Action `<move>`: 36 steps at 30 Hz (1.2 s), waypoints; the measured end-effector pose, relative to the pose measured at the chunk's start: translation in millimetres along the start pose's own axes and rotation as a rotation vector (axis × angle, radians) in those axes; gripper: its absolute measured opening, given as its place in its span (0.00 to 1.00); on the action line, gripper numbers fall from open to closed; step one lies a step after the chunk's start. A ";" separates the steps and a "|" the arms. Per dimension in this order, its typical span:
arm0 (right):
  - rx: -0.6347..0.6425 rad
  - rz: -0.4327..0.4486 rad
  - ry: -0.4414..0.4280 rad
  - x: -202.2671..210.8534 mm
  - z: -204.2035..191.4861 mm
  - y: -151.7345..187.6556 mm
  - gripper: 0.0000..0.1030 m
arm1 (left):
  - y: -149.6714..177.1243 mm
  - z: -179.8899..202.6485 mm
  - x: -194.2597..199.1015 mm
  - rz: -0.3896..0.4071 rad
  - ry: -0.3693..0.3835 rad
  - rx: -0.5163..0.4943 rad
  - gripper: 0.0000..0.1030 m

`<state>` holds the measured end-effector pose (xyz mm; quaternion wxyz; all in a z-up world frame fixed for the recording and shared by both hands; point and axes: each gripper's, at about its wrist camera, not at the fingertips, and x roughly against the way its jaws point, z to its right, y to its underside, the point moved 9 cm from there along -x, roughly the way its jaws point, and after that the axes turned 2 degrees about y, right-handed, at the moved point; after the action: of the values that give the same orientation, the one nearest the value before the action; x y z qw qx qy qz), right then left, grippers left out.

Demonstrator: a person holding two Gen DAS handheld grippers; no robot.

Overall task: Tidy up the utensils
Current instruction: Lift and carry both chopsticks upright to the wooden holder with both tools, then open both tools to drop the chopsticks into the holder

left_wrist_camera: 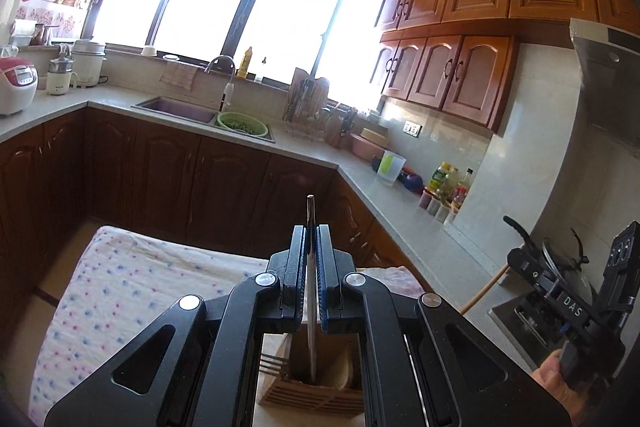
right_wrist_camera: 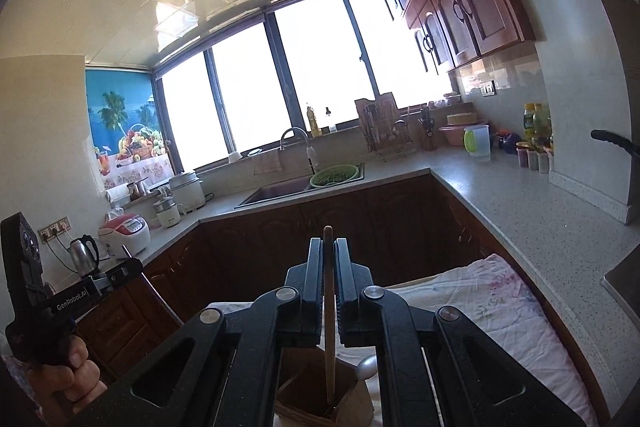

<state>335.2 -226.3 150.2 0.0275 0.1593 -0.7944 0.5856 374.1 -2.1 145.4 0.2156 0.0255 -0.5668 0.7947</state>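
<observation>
Sunlit kitchen counters and a wide window fill the background, while a table spread with a floral cloth (left_wrist_camera: 120, 279) lies directly below both tools. On it a wooden utensil holder (left_wrist_camera: 308, 387) is seen, and two items are being lowered into it at once. The left gripper (left_wrist_camera: 311, 267) is closed on a slim metal utensil (left_wrist_camera: 311, 307), whose long axis is held upright, its top end pointing above the fingertips and its lower end reaching down into a compartment of the holder. The right gripper (right_wrist_camera: 329, 283) is clamped on a wooden-handled utensil (right_wrist_camera: 329, 347), likewise upright with its lower end inside the holder (right_wrist_camera: 320, 403). Fork tines (left_wrist_camera: 272, 365) are visible beside the holder, and a rounded metal piece (right_wrist_camera: 366, 367) lies just beside it, so the task is judged partly done: both held items remain to be released, and some utensils appear still unsorted.
</observation>
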 end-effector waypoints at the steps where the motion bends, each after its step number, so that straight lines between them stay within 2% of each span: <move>1: 0.006 -0.005 0.010 -5.1 1.3 5.7 0.05 | 5.5 -3.2 -6.8 -0.008 -0.006 0.007 0.04; 6: 0.007 -0.026 0.030 -21.4 8.0 33.6 0.05 | 31.9 -17.6 -30.7 -0.040 -0.023 0.031 0.04; 14: -0.008 -0.100 0.033 -36.0 14.0 68.9 0.05 | 66.8 -20.7 -51.7 -0.121 -0.025 0.021 0.04; 17: -0.007 -0.095 0.036 -34.1 14.6 67.8 0.05 | 74.1 -19.7 -58.1 -0.145 -0.020 0.013 0.05; 29: -0.032 -0.116 0.045 -38.6 20.0 67.9 0.06 | 73.2 -17.9 -60.5 -0.156 -0.035 -0.009 0.05; 30: -0.034 -0.119 0.046 -38.9 20.6 68.0 0.06 | 73.0 -18.5 -60.1 -0.160 -0.034 -0.003 0.08; 31: -0.037 -0.121 0.042 -39.0 20.8 68.0 0.10 | 73.1 -18.6 -59.4 -0.167 -0.025 0.008 0.14; 32: -0.043 -0.120 0.037 -38.3 21.4 67.2 0.11 | 72.6 -18.3 -57.5 -0.168 -0.014 0.016 0.17; 34: -0.054 -0.115 0.032 -35.2 22.7 64.2 0.18 | 70.9 -17.9 -50.8 -0.159 -0.011 0.018 0.24; 35: -0.057 -0.107 0.031 -32.3 22.9 61.9 0.30 | 69.6 -17.2 -46.7 -0.154 -0.010 0.017 0.26; 36: -0.062 -0.096 0.024 -28.5 22.9 59.0 0.48 | 68.6 -16.8 -42.3 -0.150 -0.010 0.018 0.32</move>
<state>348.7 -225.9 82.2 0.0700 0.1893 -0.8030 0.5607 390.3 -18.2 66.3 0.2716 0.0736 -0.5572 0.7813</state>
